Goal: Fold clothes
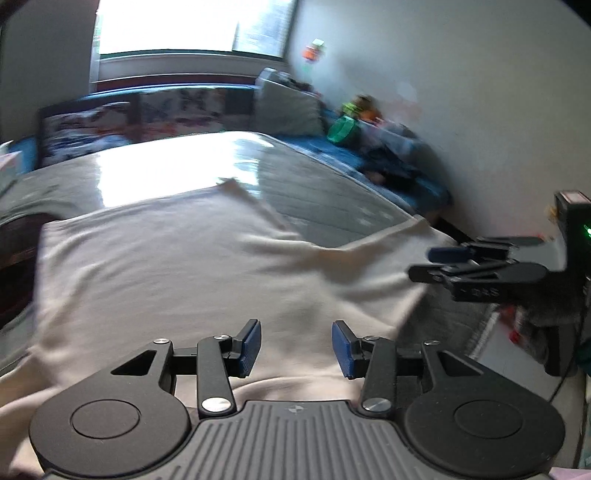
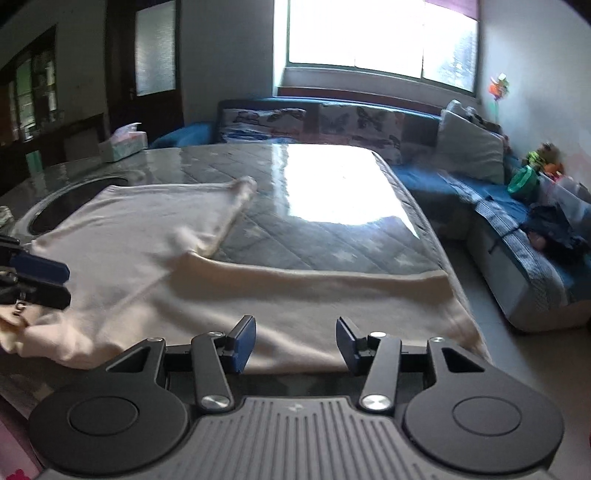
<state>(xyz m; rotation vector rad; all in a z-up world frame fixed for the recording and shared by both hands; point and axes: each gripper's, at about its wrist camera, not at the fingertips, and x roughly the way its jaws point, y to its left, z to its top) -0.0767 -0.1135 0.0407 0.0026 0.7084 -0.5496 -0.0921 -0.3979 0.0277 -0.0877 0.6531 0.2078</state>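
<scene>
Left gripper nearest the lens, jaws apart, blue pads with a clear gap and nothing between them; it hangs over the near part of the cream garment. Garment spreads flat ahead of and under the left claw, across the table with its grey quilted star-print cover; one sleeve angles away ahead-right of the claw, a second stretch of cloth runs out right toward the table edge. Right gripper shows in the left view off to the right, side-on, blurred, over the garment's right edge; from there can't tell contact with the cloth. In the right wrist view the right gripper also has jaws spread, empty, sitting at the near hem of the garment. Ahead-left of it the folded-over sleeve lies on the body panel. Left gripper enters at far left of that view, low over bunched cloth; whether it touches is unclear. Tissue box far ahead-left on the table. Blue sofa beyond and right of the table, pillows on it, bright window behind. Motion blur in the left view.
</scene>
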